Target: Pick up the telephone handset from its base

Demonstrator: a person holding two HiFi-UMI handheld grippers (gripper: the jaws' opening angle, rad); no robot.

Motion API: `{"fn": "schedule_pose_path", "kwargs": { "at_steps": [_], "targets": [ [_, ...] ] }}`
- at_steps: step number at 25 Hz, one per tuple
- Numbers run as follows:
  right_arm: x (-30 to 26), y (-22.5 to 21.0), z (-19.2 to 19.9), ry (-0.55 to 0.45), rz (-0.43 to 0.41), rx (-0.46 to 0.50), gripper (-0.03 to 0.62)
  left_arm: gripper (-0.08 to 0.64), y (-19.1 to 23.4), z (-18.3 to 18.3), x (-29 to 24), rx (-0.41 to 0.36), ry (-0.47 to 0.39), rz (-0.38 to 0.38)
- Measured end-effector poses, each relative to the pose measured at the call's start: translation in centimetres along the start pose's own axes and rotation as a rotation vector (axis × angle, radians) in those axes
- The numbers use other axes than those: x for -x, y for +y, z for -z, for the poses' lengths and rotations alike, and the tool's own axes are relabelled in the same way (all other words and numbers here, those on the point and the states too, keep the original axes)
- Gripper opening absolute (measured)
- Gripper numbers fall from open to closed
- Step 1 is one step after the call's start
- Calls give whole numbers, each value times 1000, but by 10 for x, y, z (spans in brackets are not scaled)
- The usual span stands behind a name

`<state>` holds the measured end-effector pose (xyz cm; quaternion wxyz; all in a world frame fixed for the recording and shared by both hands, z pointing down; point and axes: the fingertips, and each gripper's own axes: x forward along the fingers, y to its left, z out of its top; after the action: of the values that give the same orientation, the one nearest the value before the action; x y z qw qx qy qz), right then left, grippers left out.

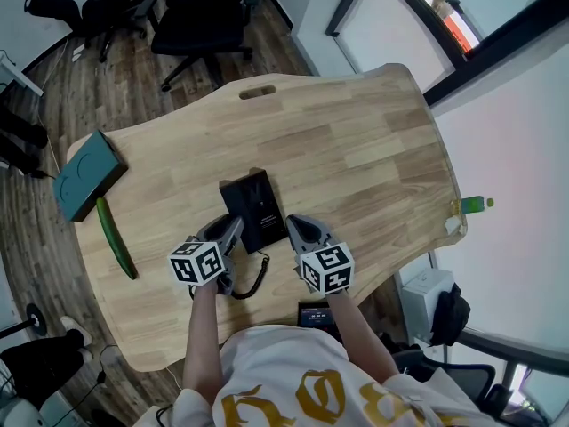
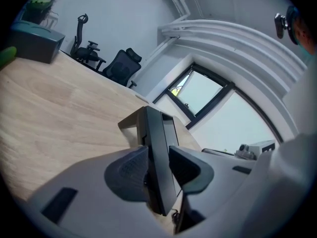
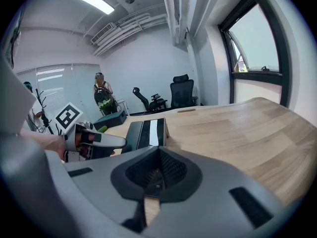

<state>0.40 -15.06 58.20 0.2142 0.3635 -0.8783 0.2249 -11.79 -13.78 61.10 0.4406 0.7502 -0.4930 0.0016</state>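
A black telephone base [image 1: 265,205] lies at the middle of the wooden desk [image 1: 356,140], its handset [image 1: 234,205] along its left side. My left gripper [image 1: 233,231] reaches in from the near side. In the left gripper view the handset [image 2: 157,148] stands edge-on between the two pads, and both pads of the left gripper [image 2: 158,168] rest against it. Whether it is clear of the base I cannot tell. My right gripper [image 1: 298,228] sits just right of the phone, its jaws together and empty. From the right gripper [image 3: 158,175] the phone [image 3: 146,132] lies ahead to the left.
A coiled cord [image 1: 258,283] trails from the phone toward the near desk edge. A green cucumber [image 1: 116,238] and a teal box [image 1: 87,174] lie at the desk's left end. A green bottle [image 1: 476,205] is by the right edge. Office chairs [image 1: 200,16] stand beyond the desk.
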Motion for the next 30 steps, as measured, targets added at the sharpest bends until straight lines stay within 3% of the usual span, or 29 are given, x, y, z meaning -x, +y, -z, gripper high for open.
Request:
{"fn": "schedule_pose_path", "kwargs": {
  "at_steps": [5, 9, 11, 18, 22, 25, 28, 30],
  "targets": [
    [0, -2, 0, -3, 0, -7, 5, 198, -11, 1, -1, -54, 28, 43],
    [0, -5, 1, 1, 3, -9, 5, 149, -10, -2, 4, -40, 17, 50],
    [0, -6, 2, 4, 5, -9, 5, 109, -6, -2, 3, -31, 18, 33],
    [-1, -6, 4, 11, 4, -11, 5, 112, 3, -1, -5, -90, 53, -52],
    [-1, -8, 5, 14, 8, -15, 5, 158, 3, 1, -7, -125, 80, -77],
    [-1, -9, 7, 17, 9, -14, 6, 225, 4, 10, -12, -203, 145, -124],
    [-1, -8, 9, 20, 8, -12, 6, 216, 1, 9, -17, -193, 128, -131],
    [-1, -7, 8, 19, 8, -11, 5, 169, 3, 6, -18, -191, 119, -146]
  ]
}}
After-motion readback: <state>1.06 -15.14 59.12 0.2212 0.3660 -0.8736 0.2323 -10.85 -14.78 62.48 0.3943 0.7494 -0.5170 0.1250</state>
